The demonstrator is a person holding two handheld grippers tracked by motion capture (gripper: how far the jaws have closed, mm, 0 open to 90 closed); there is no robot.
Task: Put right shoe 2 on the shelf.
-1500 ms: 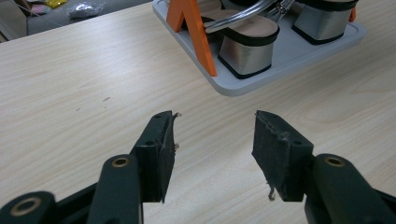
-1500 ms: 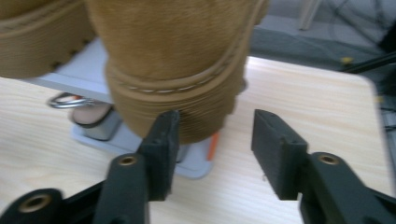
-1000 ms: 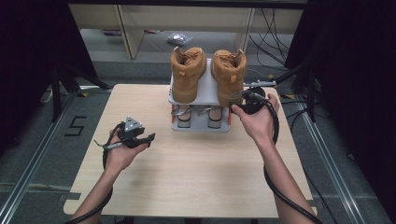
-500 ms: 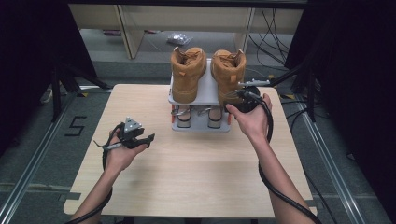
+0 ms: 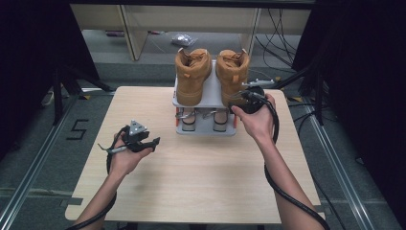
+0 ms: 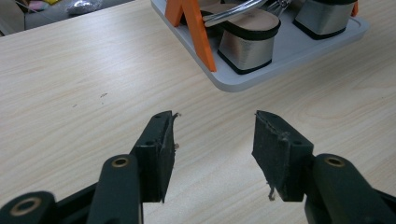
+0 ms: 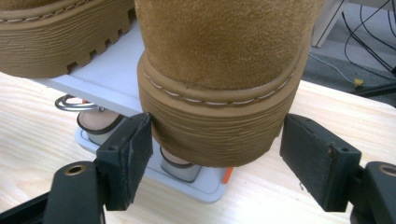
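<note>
Tan suede boots sit side by side on the top tier of a grey two-level shoe rack (image 5: 203, 98) standing at the middle of the worktop's (image 5: 201, 167) far edge, with a pair of metallic-heeled sandals (image 5: 189, 120) on the tier below. Your right gripper (image 7: 217, 154) is at the toe of the right-hand boot (image 5: 233, 76), which overhangs the shelf's front edge. Its jaws have just been opening and now stand wide, straddling the ribbed sole: the left pad is touching or nearly touching the sole's side, the right pad is plainly clear of it, so nothing is clamped. Whether you are letting the boot go or lining up to take it, I cannot tell; it looks like the placing-or-grasping step on that boot.

Your left gripper (image 5: 139, 139) hangs over the worktop's left half, well apart from the rack, its jaws partly spread and empty.

If you mean to take the boot, centre both pads on the sole before closing, and lift straight off without nudging the left-hand boot (image 5: 191, 74). If it is placed, back straight out towards the near edge.
</note>
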